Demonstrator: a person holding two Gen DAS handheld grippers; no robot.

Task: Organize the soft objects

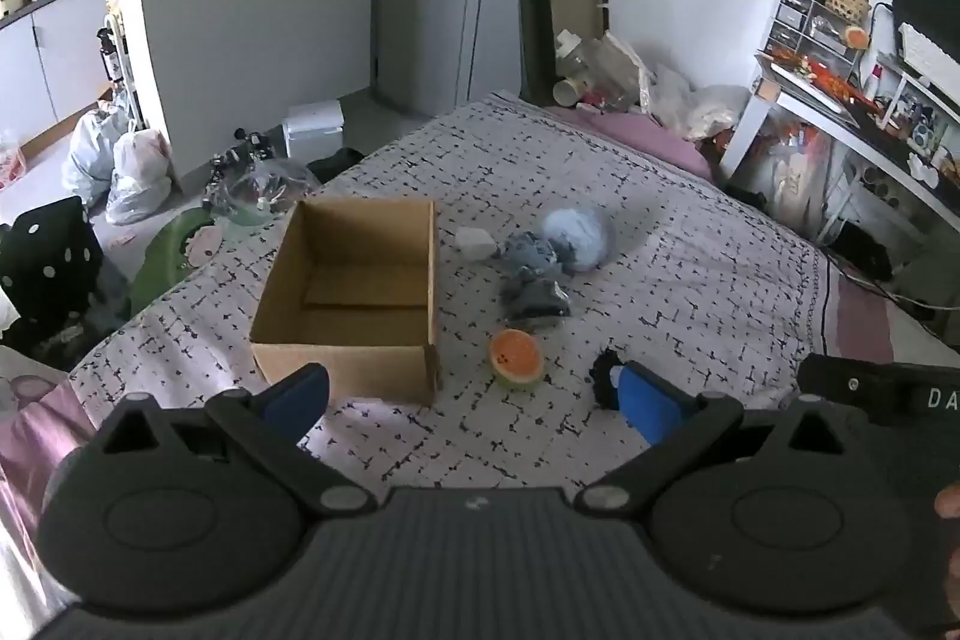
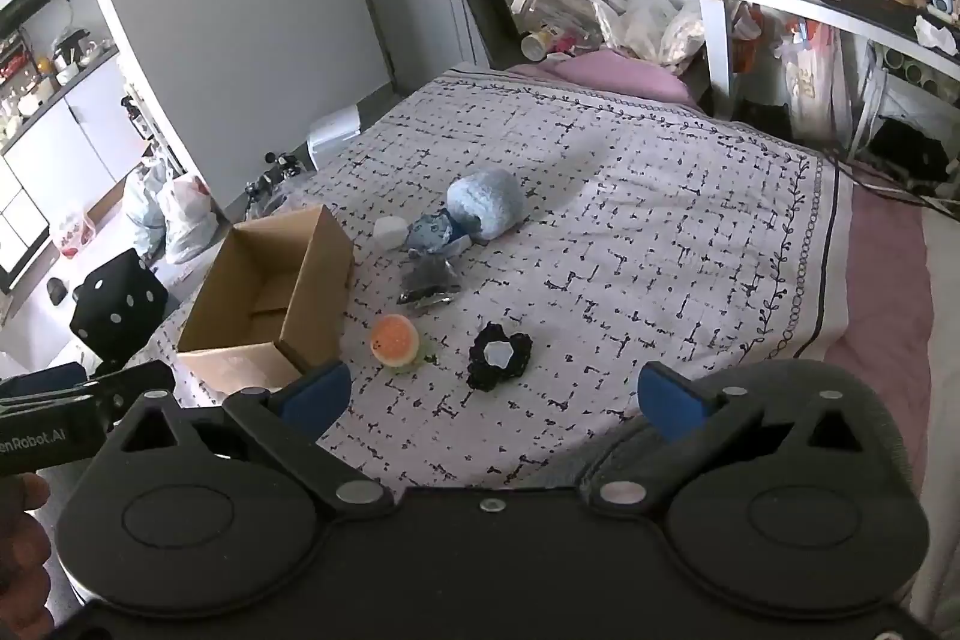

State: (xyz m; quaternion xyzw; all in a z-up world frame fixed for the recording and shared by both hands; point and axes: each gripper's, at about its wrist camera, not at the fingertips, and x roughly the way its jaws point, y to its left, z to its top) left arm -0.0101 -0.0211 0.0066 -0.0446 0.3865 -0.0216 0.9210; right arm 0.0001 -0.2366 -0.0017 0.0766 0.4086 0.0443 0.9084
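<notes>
1. The left claw (image 1: pixel 474 400) hangs above the near edge of the bed with the white, black-dashed quilt (image 1: pixel 690 280); its blue-padded fingers (image 1: pixel 645 403) stand wide apart and hold nothing.
2. The right claw (image 2: pixel 495 400) hangs over the same near edge, its blue pads (image 2: pixel 666 400) likewise spread wide with nothing between them.
3. An open brown cardboard box (image 1: pixel 354 292) sits on the quilt toward the bed's left edge, upright, with only its folded bottom flaps showing inside.
4. Just right of the box's near corner lies a round orange plush with a green rim (image 1: pixel 516 358), apart from the box wall.
5. Right of that plush, nearer the bed's near edge, lies a black frilly soft piece with a pale centre (image 2: pixel 499 357); in the left wrist view the left claw's right finger partly hides it.
6. Toward the middle of the bed, a fluffy light-blue plush ball (image 1: pixel 579 238) touches a blue patterned soft toy (image 1: pixel 531 253).
7. A small white block (image 1: pixel 474 244) lies just beside that toy on the box side.
8. A dark grey packet in clear wrap (image 1: pixel 537 301) lies between the blue patterned toy and the orange plush.
9. A black cube with white dots (image 2: pixel 117 310) sits off the bed's left edge.
</notes>
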